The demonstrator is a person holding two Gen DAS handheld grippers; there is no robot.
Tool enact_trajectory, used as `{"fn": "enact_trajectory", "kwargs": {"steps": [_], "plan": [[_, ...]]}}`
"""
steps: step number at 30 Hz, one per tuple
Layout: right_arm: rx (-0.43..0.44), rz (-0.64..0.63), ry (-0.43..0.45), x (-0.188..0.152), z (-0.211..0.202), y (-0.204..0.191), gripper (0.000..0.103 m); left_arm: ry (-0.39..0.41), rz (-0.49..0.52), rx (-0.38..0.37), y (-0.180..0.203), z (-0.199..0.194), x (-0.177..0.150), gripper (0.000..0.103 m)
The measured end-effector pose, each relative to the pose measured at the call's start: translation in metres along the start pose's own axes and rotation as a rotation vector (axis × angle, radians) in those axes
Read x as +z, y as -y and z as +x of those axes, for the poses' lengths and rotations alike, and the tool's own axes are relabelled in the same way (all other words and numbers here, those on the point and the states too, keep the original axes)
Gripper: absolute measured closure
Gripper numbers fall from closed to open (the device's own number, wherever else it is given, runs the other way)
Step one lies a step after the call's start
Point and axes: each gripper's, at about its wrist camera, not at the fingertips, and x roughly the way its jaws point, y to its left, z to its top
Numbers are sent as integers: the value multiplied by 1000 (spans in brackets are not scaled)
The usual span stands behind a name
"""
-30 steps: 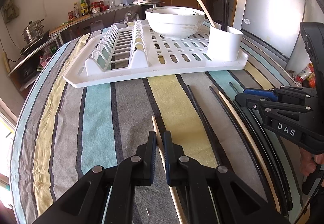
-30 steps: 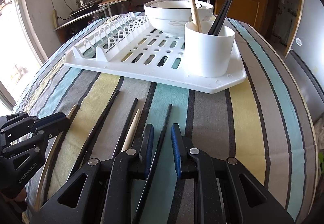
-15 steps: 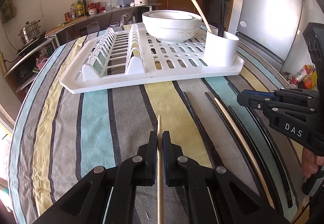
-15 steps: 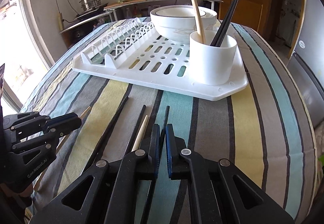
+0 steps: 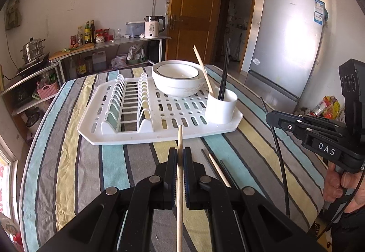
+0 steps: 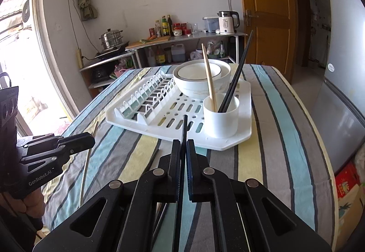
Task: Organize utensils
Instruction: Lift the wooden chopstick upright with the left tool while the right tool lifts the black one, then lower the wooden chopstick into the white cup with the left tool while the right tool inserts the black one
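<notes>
Nearest each lens, a tool is clamped on one chopstick. The left tool (image 5: pixel 180 156) has its jaws pressed tight on a pale wooden chopstick (image 5: pixel 179 183), gripped partway along so the tip juts forward toward the rack; that hold keeps the stick in line with the tool, which should make it easy to aim into a narrow opening. The right tool (image 6: pixel 183 149) is likewise closed hard on a black chopstick (image 6: pixel 183 129), and its jaws have just been closing, with that stick between them. Both sticks are off the counter (image 5: pixel 68 160), each pointing up and forward.

Just beyond, on the striped cloth, more chopsticks lie loose: a wooden one (image 5: pixel 219 170) flanked by dark ones, apparently waiting their turn.

Farther on sits the white drying rack (image 5: pixel 127 138), its slotted base presumably there to let washed things drain. At its near right corner stands the white utensil cup (image 6: pixel 220 115), already holding one wooden stick and a black pair standing tilted, so it is likely the goal for the two held sticks. Behind it rest nested white bowls (image 5: pixel 178 81).
</notes>
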Motion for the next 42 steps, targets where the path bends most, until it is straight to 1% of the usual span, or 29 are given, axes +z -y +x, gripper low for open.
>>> {"fn": "enact_trajectory", "kwargs": {"steps": [6,11,19,26,33,42], "plan": [[-4,1,80,8,-32,-2,99,60,5,-19,6,-25,13,98],[-11,3,128,12,-51,-1,99,82,0,-33,8,-37,16,98],[-16,2,160,13,-63,-3,99,103,1,-43,11,-47,20,98],[-18,4,185,20,-68,2,99,120,18,-60,18,-45,36,98],[-26,1,209,34,-66,9,99,136,29,-91,26,-31,64,99],[-43,-10,251,73,-65,20,99,164,46,-145,41,-5,121,99]]}}
